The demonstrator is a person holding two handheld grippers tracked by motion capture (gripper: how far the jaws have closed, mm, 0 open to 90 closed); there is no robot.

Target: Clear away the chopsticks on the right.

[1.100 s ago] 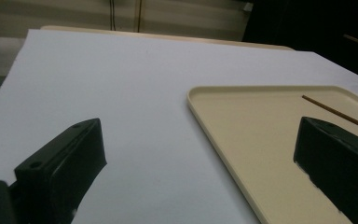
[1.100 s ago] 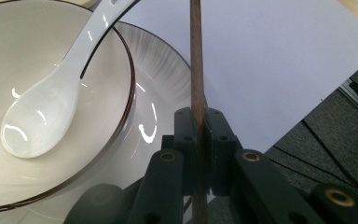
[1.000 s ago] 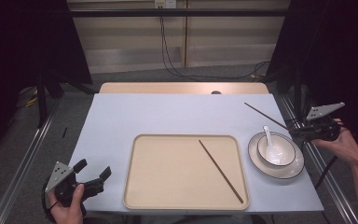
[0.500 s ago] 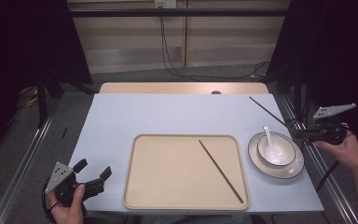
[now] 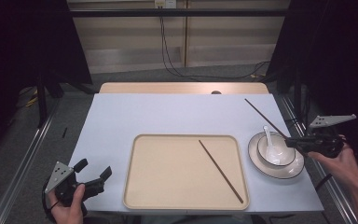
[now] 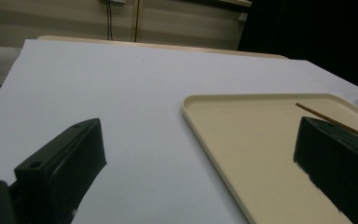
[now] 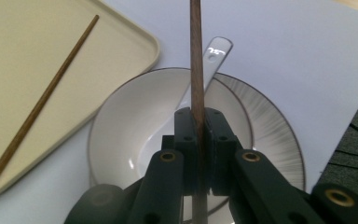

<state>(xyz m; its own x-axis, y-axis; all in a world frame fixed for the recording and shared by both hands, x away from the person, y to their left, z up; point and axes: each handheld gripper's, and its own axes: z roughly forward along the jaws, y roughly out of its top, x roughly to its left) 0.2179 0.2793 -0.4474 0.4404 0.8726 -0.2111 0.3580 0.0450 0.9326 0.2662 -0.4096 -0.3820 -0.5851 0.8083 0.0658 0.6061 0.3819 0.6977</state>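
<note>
The right gripper view shows the right gripper [image 7: 199, 135] clamping a chopstick [image 7: 196, 56].

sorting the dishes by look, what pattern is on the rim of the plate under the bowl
Fine grey radial lines with a thin dark edge on the white plate, clearest in the right gripper view.

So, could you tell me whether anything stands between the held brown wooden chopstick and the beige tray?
Nothing visible blocks it. The right gripper clamps the brown wooden chopstick above the white bowl with its white spoon, beside the beige rectangular tray.
</note>
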